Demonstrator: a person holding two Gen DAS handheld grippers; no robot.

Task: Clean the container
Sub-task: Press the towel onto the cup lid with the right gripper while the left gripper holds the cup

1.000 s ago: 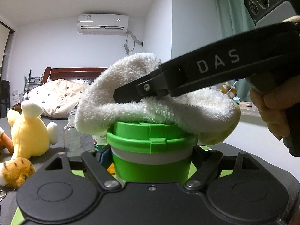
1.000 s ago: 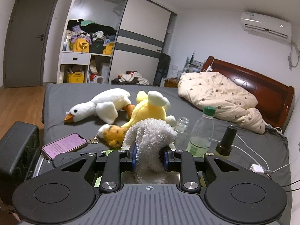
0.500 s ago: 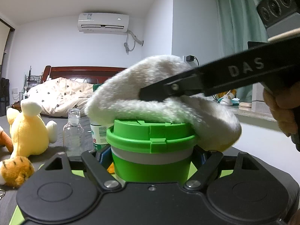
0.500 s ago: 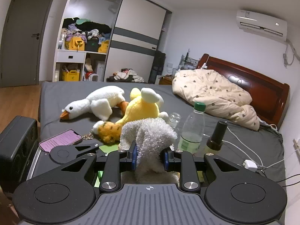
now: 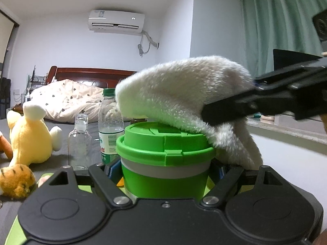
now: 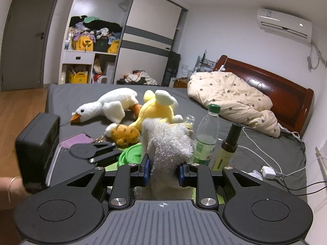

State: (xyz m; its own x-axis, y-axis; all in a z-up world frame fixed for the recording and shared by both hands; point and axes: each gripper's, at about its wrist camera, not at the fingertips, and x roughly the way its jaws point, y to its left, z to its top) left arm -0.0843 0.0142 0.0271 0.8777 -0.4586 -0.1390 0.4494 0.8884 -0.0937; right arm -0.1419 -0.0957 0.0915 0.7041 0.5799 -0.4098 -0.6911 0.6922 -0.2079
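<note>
Left wrist view: we look low and level along the fingers, very close on the green lidded plastic container (image 5: 165, 159), facing the dark wooden headboard (image 5: 92, 75). Right wrist view: we sit higher, angled down across the grey bed (image 6: 265, 143). Both share the fluffy white cloth (image 5: 184, 94) (image 6: 167, 143) and green-capped clear bottle (image 5: 110, 118) (image 6: 206, 134).
</note>
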